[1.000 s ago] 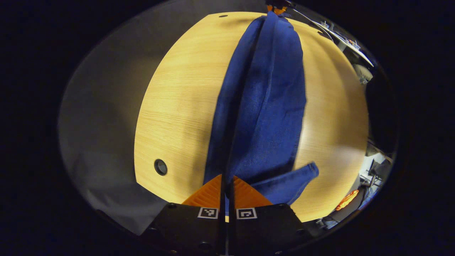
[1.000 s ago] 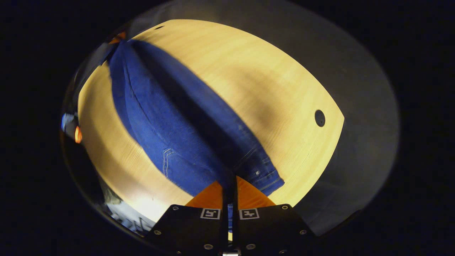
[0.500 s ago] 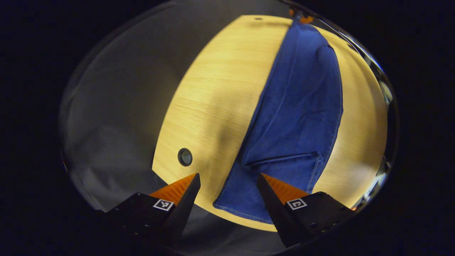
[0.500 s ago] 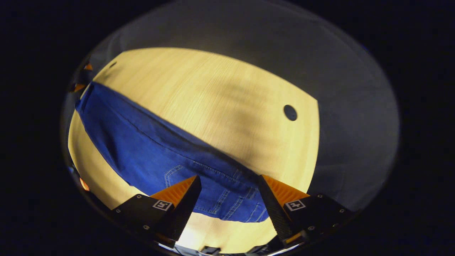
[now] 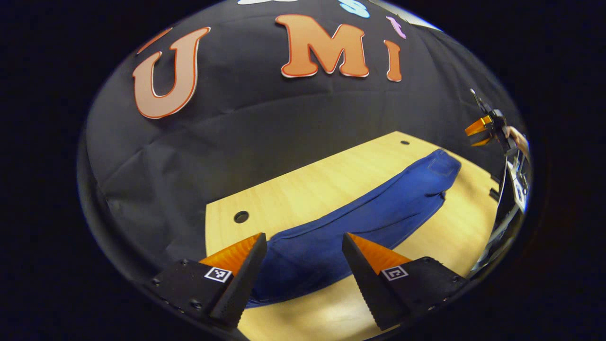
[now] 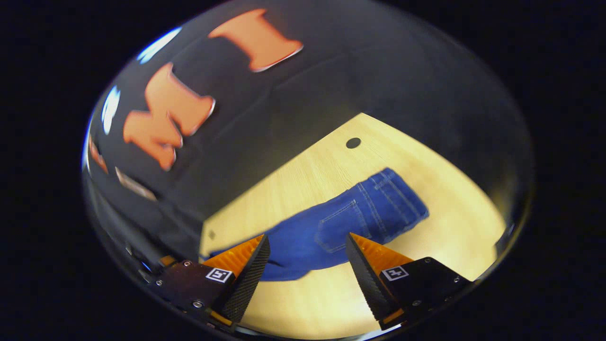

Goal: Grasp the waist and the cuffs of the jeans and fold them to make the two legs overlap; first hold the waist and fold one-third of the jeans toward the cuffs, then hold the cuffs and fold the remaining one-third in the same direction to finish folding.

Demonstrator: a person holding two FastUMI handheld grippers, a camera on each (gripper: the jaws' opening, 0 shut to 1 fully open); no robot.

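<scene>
Left gripper [image 5: 303,258]: raised off the tabletop, tilted level toward the booth wall; jaws spread wide, holding nothing, cuff end of the jeans showing between the two fingers.
Right gripper [image 6: 307,260]: likewise lifted and looking across the tabletop; jaws wide apart and empty, the seat of the jeans in the gap. Seen small in the left gripper view [image 5: 479,133] past the far waist end, held by a hand [image 5: 518,139], well above the wood.
Jeans [image 5: 360,222]: flat on the tabletop, legs laid one over the other in a long strip; cuffs near the front-left edge, waist [image 6: 395,199] near the far right corner, back pocket [image 6: 338,226] facing up.
Tabletop [image 5: 326,182]: bare wood along the back edge behind the strip and along the front edge; cable hole [image 5: 241,217] near the left back corner, apart from the cloth; another hole [image 6: 353,142] beyond the waist.
Open room: free wood on both long sides of the strip.
Change from a second ago: then both jaws pinched denim and looked straight down; half a second ago already parted, low over the cloth; now higher and tipped up, wall in sight.
</scene>
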